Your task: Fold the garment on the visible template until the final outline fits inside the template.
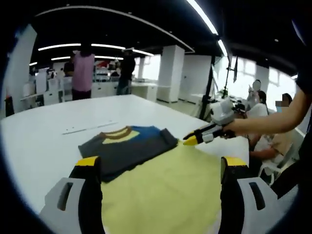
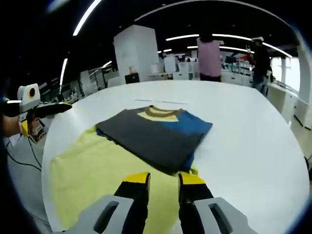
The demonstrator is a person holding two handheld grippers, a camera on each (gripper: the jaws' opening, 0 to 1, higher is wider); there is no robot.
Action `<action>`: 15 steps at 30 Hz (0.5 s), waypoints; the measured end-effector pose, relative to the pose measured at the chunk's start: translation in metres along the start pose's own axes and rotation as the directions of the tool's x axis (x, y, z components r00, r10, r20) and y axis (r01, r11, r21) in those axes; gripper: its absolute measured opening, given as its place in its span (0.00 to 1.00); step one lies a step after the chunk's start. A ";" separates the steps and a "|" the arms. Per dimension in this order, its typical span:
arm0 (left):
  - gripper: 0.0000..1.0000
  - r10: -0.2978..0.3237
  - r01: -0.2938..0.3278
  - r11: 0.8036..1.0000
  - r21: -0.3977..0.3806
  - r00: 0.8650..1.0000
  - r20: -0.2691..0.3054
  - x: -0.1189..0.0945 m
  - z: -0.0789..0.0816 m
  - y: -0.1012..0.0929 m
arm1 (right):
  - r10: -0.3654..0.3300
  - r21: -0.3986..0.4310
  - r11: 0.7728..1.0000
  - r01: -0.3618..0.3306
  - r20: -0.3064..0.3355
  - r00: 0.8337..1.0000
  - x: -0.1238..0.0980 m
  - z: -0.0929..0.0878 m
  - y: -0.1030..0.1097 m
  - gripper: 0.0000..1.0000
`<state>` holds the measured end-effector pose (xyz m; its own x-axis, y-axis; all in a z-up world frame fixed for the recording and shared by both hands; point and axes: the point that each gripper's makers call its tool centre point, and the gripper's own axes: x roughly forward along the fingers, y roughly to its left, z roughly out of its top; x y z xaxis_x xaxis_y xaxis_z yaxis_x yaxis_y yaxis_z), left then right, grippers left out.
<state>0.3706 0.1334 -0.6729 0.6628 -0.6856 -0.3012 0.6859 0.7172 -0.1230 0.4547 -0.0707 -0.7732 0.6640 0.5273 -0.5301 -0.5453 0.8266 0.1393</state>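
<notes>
Yellow sheet material (image 1: 165, 190) lies flat on the white tabletop (image 1: 44, 141) and reads as the template named in the task. On it rests the garment (image 1: 127, 148), a dark grey top with a blue panel and a tan-and-yellow collar, already gathered into a compact rectangle.

Left gripper view: the garment sits at the far left corner of the template, with its left and far edges appearing to hang over onto bare tabletop. The left gripper (image 1: 161, 168) hovers above the template with its 2 yellow-tipped jaws wide apart and nothing between them. The right gripper (image 1: 191, 140) enters from the right, tips near the garment's right edge at the template border; whether those tips touch cloth cannot be told.

Right gripper view: the garment (image 2: 156, 134) lies ahead of the right gripper (image 2: 163, 179), whose jaws stand close together with a narrow gap, above the template (image 2: 92, 175) just short of the garment's near edge and gripping nothing. The left gripper (image 2: 44, 108) shows at the left, well apart from the garment.

Judgement of progress: folding seems largely done, since the outline is clearly smaller than the template. What appears left is placement, because part of the garment seems to overlap the template's edge and would need sliding inward.
</notes>
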 end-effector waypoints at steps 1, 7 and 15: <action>0.98 0.005 -0.005 1.000 0.004 1.000 -0.001 -0.003 -0.001 0.000 | -0.002 0.004 1.000 0.002 0.002 1.000 0.002 0.000 -0.001 0.18; 0.97 0.026 -0.026 1.000 0.015 1.000 -0.012 -0.011 -0.005 0.002 | -0.005 0.019 1.000 0.005 -0.002 1.000 0.011 -0.001 -0.006 0.15; 0.96 0.057 -0.057 0.998 -0.004 0.998 -0.020 -0.019 -0.011 0.008 | 0.004 0.050 0.999 -0.004 -0.008 1.000 0.019 -0.004 -0.007 0.10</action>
<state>0.3604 0.1539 -0.6788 0.6943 -0.6411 -0.3268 0.6460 0.7555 -0.1097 0.4687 -0.0669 -0.7880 0.6578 0.5291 -0.5361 -0.5214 0.8335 0.1829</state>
